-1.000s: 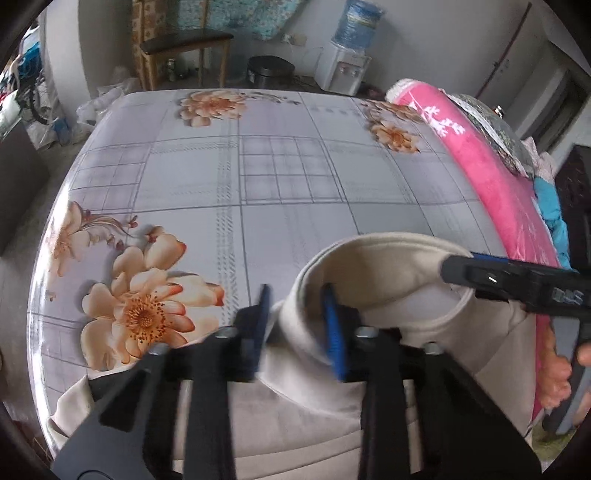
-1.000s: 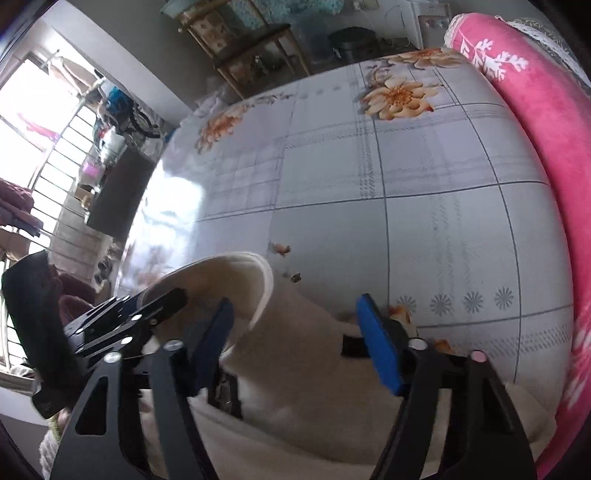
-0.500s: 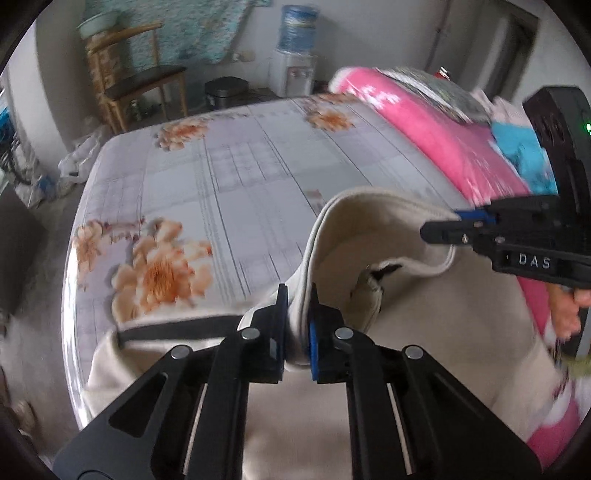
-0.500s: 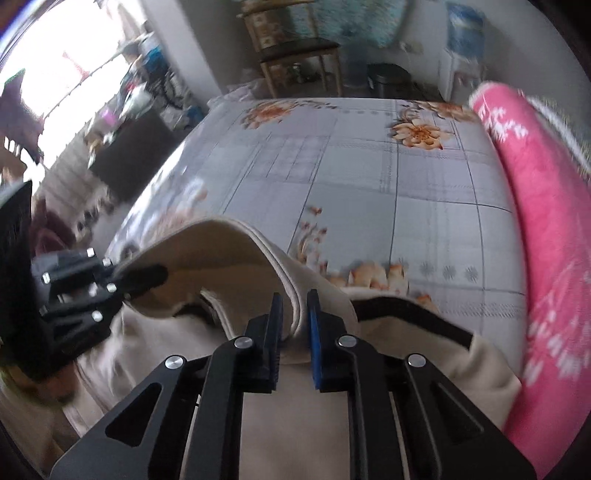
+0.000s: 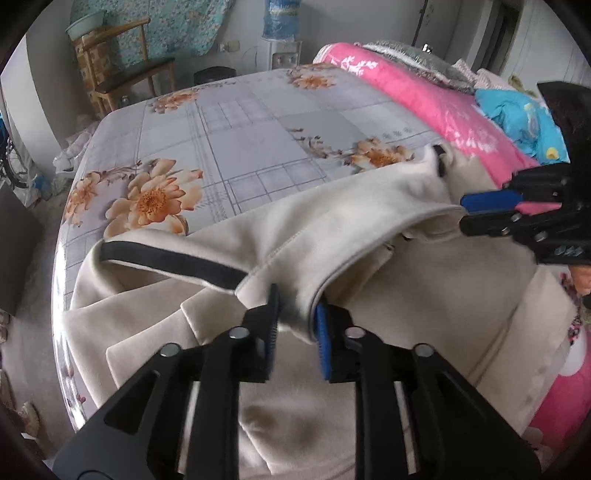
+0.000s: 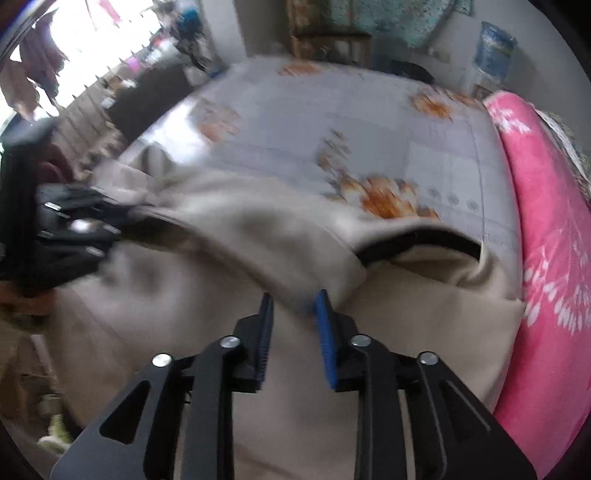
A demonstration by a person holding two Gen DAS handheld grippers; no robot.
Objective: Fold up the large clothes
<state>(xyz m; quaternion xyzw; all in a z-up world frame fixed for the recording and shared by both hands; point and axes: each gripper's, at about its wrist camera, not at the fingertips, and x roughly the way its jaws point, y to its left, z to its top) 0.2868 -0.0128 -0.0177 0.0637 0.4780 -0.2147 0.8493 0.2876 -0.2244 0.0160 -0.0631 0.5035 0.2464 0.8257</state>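
while the cream coat (image 5: 354, 236) is lying spread over the near part of the floral bed sheet (image 5: 236, 129), a thick fold of its edge is being lifted off the rest of the garment and stretched between the two claws. a black band (image 5: 173, 264) is running along the fabric on the left, and another is showing on the right side in the right wrist view (image 6: 417, 240). the left claw (image 5: 293, 325) is clenching on the near end of the lifted fold, the cloth bunching between its blue pads. the right claw (image 6: 293, 317) is likewise gripping the fold's other end; in the left wrist view it is reaching in from the right edge (image 5: 487, 210), pinching the pale hem. the right wrist view is blurring with motion. a pink floral blanket (image 5: 436, 110) is lying rolled along the bed's right side, touching the coat's right edge, with blue bedding (image 5: 524, 118) beyond it. a wooden chair (image 5: 122, 70) and a water dispenser (image 5: 280, 33) are standing against the far wall.
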